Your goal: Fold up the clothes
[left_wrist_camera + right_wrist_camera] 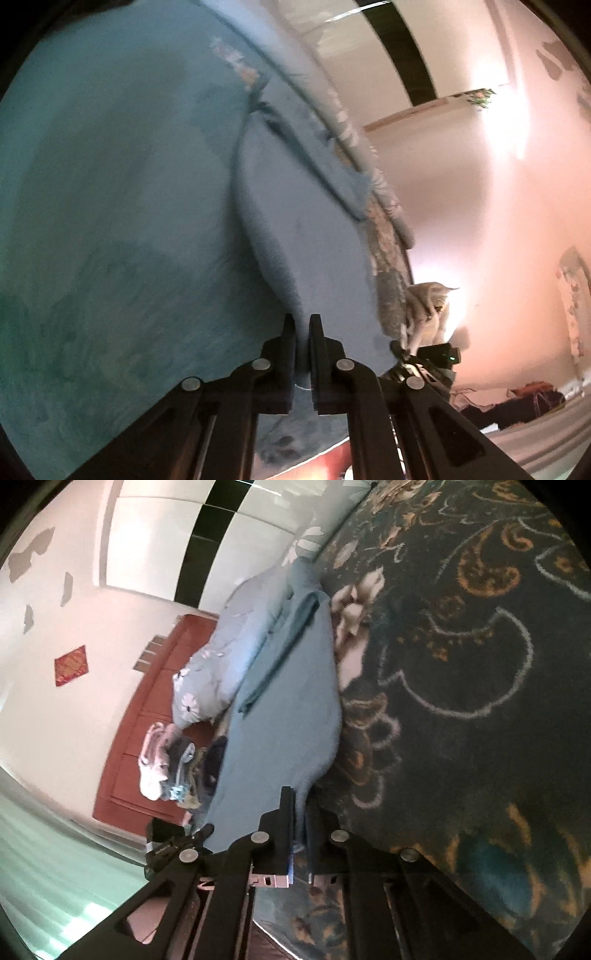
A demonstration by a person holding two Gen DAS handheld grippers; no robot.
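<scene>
A light blue garment (pixel 295 221) stretches away from my left gripper (pixel 302 321), whose jaws are shut on its near edge, with cloth pinched between the pads. The right wrist view shows the same blue garment (pixel 288 720) lying along a dark floral blanket (pixel 480 664). My right gripper (pixel 301 801) is shut on its near corner. A darker teal strip (pixel 280 657) runs down the garment. Each gripper appears in the other's view: the right gripper (pixel 424 358) low on the right, the left gripper (pixel 173 845) low on the left.
A teal cover (pixel 110 221) fills the left of the left wrist view. A pale blue flowered quilt (pixel 221 657) lies beyond the garment. A pile of folded clothes (pixel 166 764) sits against a red wooden panel (pixel 129 738). More clothes (pixel 517 402) lie on the floor by the white wall.
</scene>
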